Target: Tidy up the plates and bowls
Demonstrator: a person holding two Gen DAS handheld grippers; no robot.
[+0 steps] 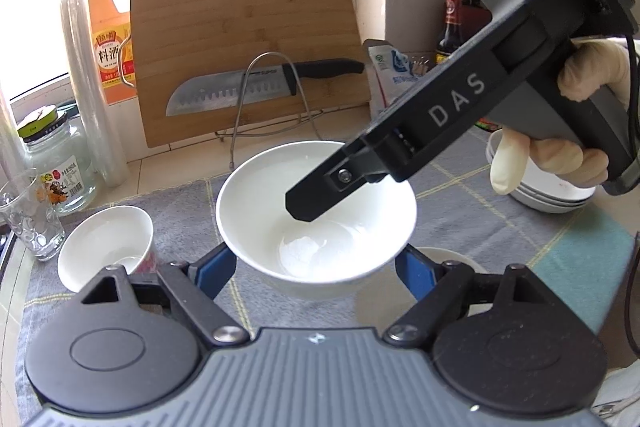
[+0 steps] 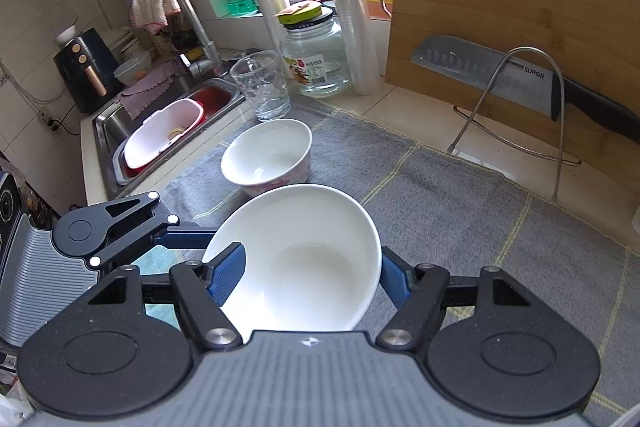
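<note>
Bowl (image 1: 316,223) clamped between both tools, left (image 1: 316,267) and right (image 2: 312,279); we risk dropping it onto the cup (image 1: 106,247) at nine o'clock.

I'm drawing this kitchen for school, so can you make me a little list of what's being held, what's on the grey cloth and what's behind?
held: big white bowl
held by: left gripper and right gripper, both shut on it
on grey cloth: small bowl
beside cloth: glass, jar
behind: knife leaning against cutting board
</note>
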